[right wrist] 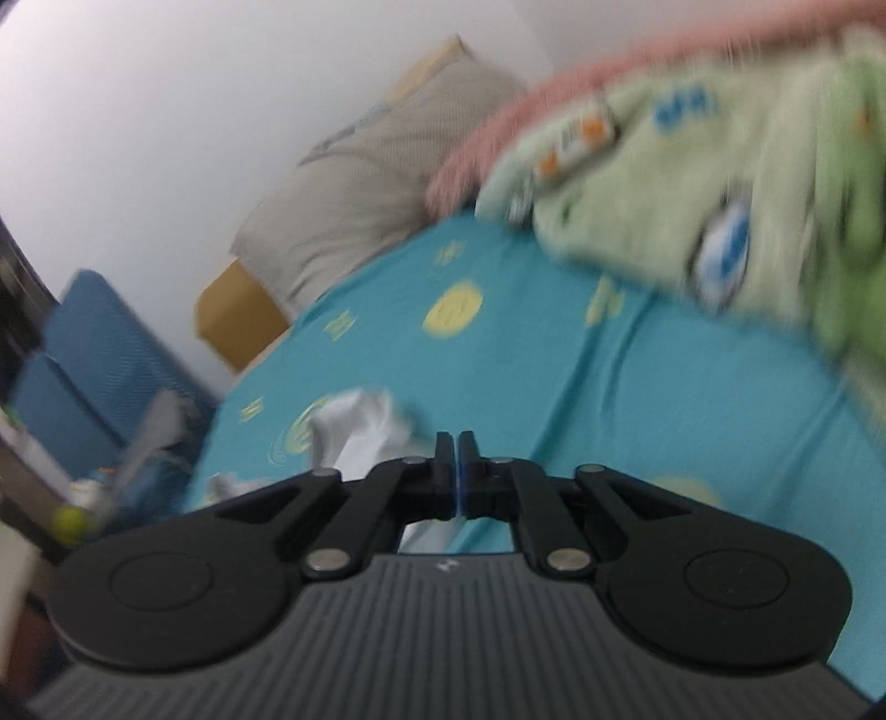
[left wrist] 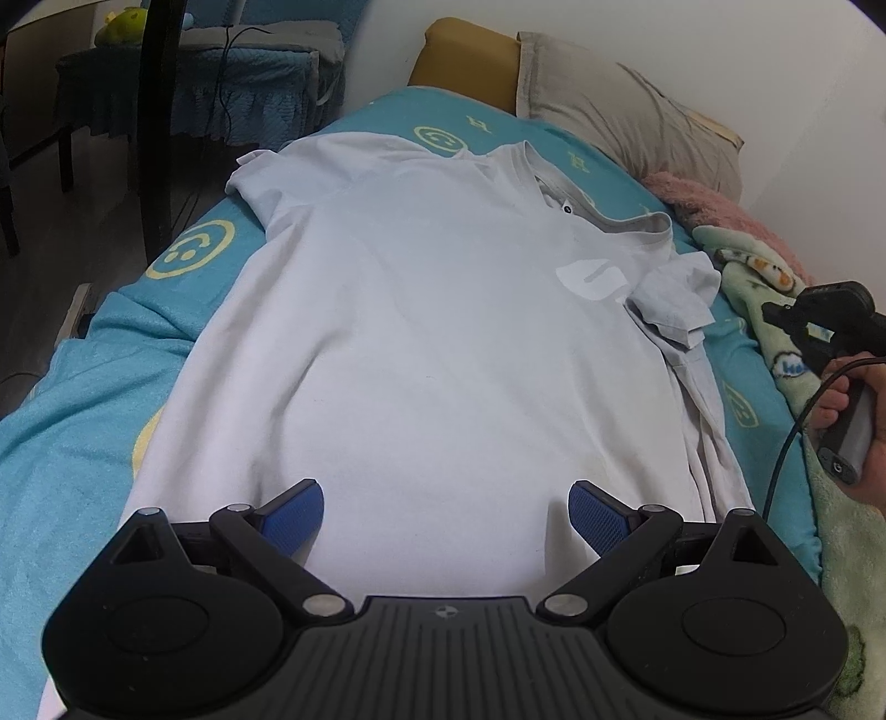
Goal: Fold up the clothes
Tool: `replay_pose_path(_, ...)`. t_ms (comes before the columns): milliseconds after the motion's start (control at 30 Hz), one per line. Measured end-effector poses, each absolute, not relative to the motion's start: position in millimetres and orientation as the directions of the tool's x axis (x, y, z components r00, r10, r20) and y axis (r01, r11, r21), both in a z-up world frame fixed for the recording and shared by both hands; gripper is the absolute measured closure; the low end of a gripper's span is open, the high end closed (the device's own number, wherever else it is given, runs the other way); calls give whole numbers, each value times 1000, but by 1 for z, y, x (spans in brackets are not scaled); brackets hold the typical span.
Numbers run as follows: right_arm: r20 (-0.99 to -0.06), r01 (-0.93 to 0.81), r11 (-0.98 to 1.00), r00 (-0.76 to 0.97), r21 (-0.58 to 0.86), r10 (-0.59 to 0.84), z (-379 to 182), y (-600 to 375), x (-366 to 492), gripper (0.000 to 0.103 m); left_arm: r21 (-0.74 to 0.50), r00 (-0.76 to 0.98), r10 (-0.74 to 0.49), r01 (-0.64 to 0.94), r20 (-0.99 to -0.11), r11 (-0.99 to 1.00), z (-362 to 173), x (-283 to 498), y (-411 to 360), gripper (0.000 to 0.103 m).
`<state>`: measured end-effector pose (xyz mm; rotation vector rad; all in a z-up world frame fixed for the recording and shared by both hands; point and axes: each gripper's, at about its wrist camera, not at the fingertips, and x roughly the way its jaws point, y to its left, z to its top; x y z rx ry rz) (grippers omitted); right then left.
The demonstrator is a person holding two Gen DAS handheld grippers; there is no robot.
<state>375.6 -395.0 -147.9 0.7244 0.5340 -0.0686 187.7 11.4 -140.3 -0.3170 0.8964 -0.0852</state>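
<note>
White tee [left wrist: 421,332] spread flat on teal sheet [left wrist: 83,443], front up, collar [left wrist: 598,188] toward pillow [left wrist: 626,116]. Left-side sleeve [left wrist: 260,177] lying out flat; right-side sleeve [left wrist: 675,299] folded in over the chest, beside the pale logo [left wrist: 595,279]. Right edge of tee bunched in long creases.

Left gripper [left wrist: 446,509] over the hem end, pointing steeply down, blue pads [left wrist: 293,518] wide apart, nothing between them. Touching the fabric or just above it: can't tell.

Right gripper [right wrist: 458,465] off to the right of the tee, over bare sheet, fingers pressed together, nothing visible between them. In left view, seen at frame edge with a hand [left wrist: 864,432] on the handle and a cable [left wrist: 786,448] hanging down, near green blanket [left wrist: 775,310]. Right view heavily blurred. Bit of white cloth [right wrist: 360,426] just left of the closed fingers, not gripped.

Pink blanket [left wrist: 714,205] behind the green one, along the wall. Tan headboard [left wrist: 465,61] behind pillow. Blue-covered chair [left wrist: 255,66] beyond the bed, yellow-green plush [left wrist: 122,25] on it.
</note>
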Motion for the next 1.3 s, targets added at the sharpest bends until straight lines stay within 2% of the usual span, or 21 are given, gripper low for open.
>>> replay_pose_path(100,-508,250,704,842,664,181,-166,-384,371,92,-293,626,-198,-51,-754,955,-141,187,9,6)
replay_pose_path(167,-520,260,683,830,682,203,-175,-371,367,64,-291,627,-197,-48,-753,956,-141,186,9,6)
replay_pose_path(200,-503,254,659,837,708,217,-179,-366,364,35,-292,627,-198,-49,-753,955,-141,186,10,6)
replay_pose_path(233,-486,248,634,843,732,231,-183,-362,360,23,-295,627,-199,-50,-753,954,-141,186,10,6)
replay_pose_path(400,-382,167,531,866,831,324,-188,-347,359,24,-311,631,-211,-50,-746,949,-141,187,12,7)
replay_pose_path(467,-381,164,545,870,822,314,-186,-342,364,29,-321,636,-222,-43,-739,946,-140,186,13,8)
replay_pose_path(567,-454,232,579,848,781,273,-189,-335,376,51,-328,637,-230,-38,-735,944,-140,186,13,9)
replay_pose_path(633,-465,255,579,850,774,248,-191,-336,378,81,-330,637,-232,-36,-735,943,-140,186,13,9)
replay_pose_path(700,-461,247,611,860,752,219,-186,-336,378,99,-333,636,-235,-37,-735,942,-140,185,14,9)
replay_pose_path(833,-434,201,727,889,657,146,-153,-344,374,100,-343,639,-235,-48,-732,938,-138,185,16,10)
replay_pose_path(967,-446,267,798,895,540,3,-119,-382,381,100,-344,648,-231,-51,-726,938,-136,185,17,11)
replay_pose_path(1133,-505,404,879,831,255,-235,-106,-425,401,97,-327,644,-232,-30,-729,944,-136,186,11,11)
replay_pose_path(1167,-524,419,879,813,228,-252,-110,-434,402,97,-320,645,-230,-25,-728,947,-136,185,10,11)
replay_pose_path(1233,-558,405,869,807,284,-194,-120,-451,397,94,-311,648,-229,-12,-726,950,-135,185,7,11)
replay_pose_path(1267,-570,399,861,805,316,-164,-124,-456,391,91,-306,650,-229,-5,-725,952,-134,185,6,11)
replay_pose_path(1300,-579,395,857,802,329,-147,-126,-456,384,64,-301,651,-229,2,-723,954,-133,185,4,11)
